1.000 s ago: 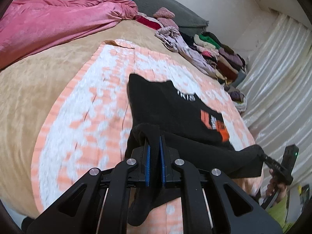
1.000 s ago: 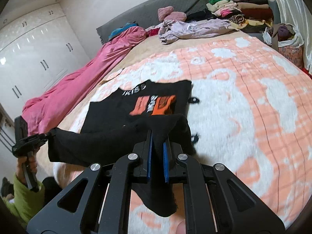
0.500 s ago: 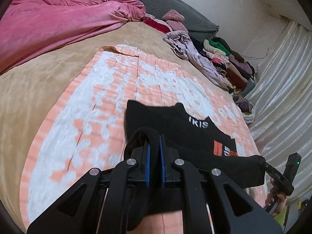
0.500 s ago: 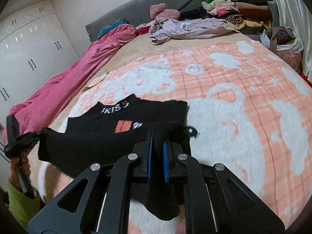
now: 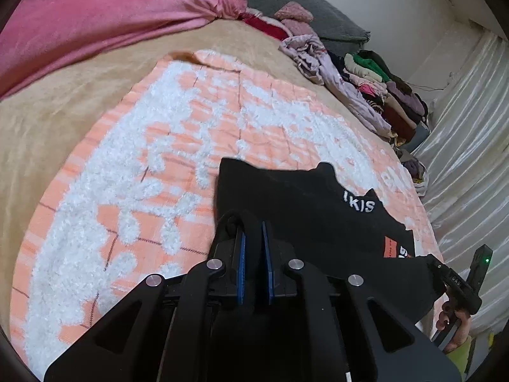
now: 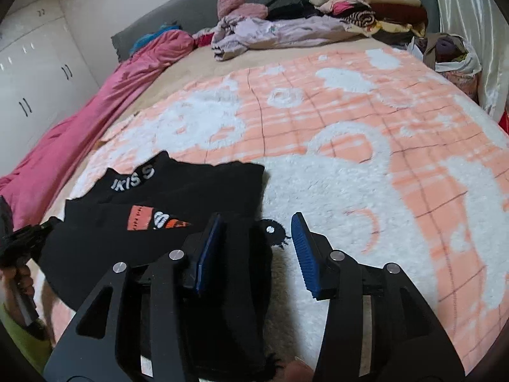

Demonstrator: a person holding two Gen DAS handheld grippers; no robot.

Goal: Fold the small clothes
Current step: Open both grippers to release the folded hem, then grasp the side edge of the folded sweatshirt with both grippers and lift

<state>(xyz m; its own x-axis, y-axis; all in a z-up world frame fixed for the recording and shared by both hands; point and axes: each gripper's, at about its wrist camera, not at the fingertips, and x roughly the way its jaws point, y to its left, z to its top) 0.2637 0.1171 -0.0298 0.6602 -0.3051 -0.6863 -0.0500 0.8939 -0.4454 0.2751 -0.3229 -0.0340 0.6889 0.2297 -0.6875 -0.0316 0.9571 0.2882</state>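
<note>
Fabric of the black shirt [image 5: 311, 210] lies doubled on the orange blanket [image 5: 178, 146] because the left gripper [image 5: 253, 238] clamps 1 hem corner while the right gripper [image 6: 257, 238], jaws just parting, releases the other onto the fold.

One black garment [image 6: 178, 197] lies on one orange-and-white blanket [image 6: 366, 146], handled with two grippers, the left gripper [image 5: 253, 248] and the right gripper [image 6: 256, 242]. Farther back sit one pink bedspread [image 5: 105, 12], one lilac garment [image 6: 273, 31], one stack of folded clothes [image 6: 375, 3] and one grey headboard cushion [image 6: 203, 9].
</note>
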